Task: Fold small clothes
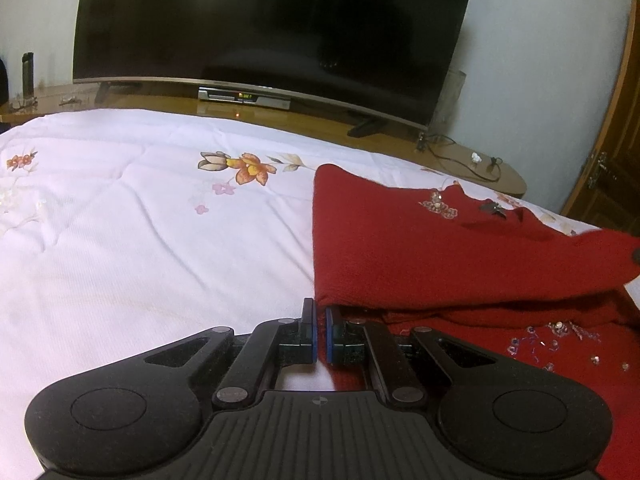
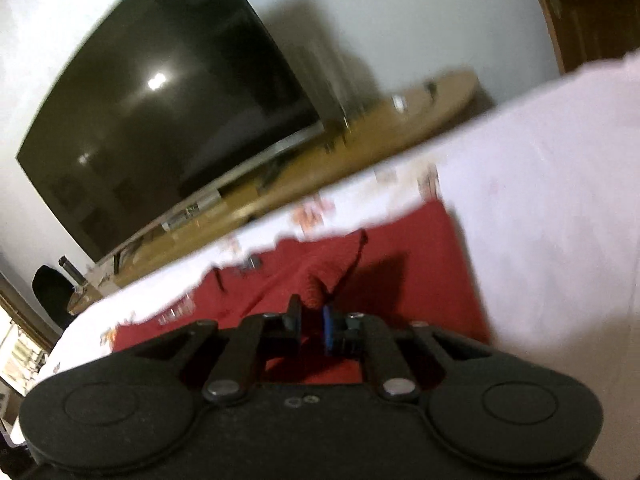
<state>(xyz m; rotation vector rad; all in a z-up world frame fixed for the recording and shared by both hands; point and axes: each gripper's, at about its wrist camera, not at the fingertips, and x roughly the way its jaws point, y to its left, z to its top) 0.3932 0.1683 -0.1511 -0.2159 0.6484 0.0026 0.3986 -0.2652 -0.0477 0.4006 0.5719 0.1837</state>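
Observation:
A small red knit garment [image 1: 440,248] with beaded trim lies on a pale pink floral bedsheet [image 1: 140,240], its upper layer folded over the lower one. My left gripper [image 1: 321,312] is shut on the folded layer's near left corner. In the tilted, blurred right wrist view, my right gripper [image 2: 311,312] is shut on a raised fold of the red garment [image 2: 320,276], held a little above the bed. The right gripper's tip shows at the right edge of the left wrist view [image 1: 635,255].
A large dark TV [image 1: 272,28] stands on a wooden cabinet [image 1: 160,102] beyond the bed, with a set-top box [image 1: 244,98] under it and cables [image 1: 460,156] at its right end. A wooden door [image 1: 616,152] is at the far right.

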